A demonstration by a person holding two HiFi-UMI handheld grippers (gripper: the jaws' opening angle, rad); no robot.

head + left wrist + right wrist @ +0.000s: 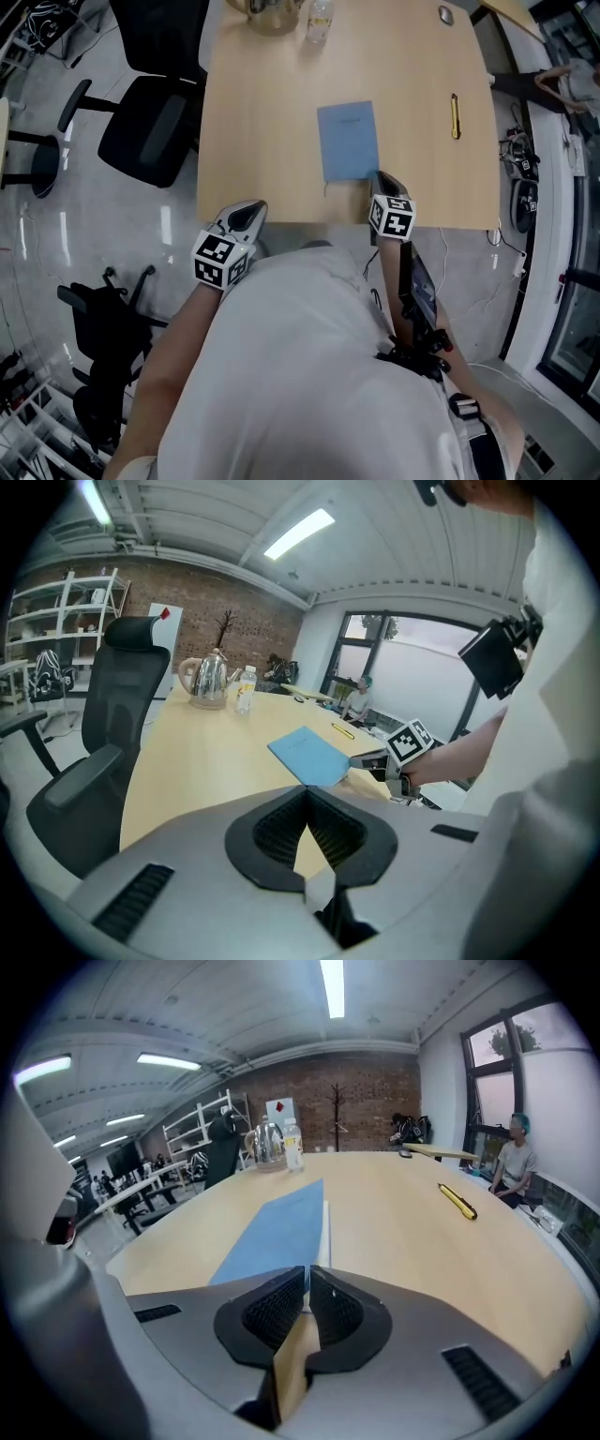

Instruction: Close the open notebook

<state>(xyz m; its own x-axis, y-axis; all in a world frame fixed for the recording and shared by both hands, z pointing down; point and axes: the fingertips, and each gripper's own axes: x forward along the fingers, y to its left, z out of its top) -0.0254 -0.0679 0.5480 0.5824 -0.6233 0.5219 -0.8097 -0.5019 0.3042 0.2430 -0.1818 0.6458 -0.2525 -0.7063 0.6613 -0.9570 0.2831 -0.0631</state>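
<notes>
A blue notebook lies flat and closed on the light wooden table, near its front edge. My right gripper is shut and empty, its tips just at the notebook's near right corner. In the right gripper view the cover stretches away from the jaws. My left gripper is shut too, holding nothing, at the table's front edge left of the notebook. From the left gripper view, the notebook and the right gripper show ahead.
A yellow pen lies at the table's right side. A kettle and a small bottle stand at the far edge. Black office chairs sit left of the table. A seated person shows far right.
</notes>
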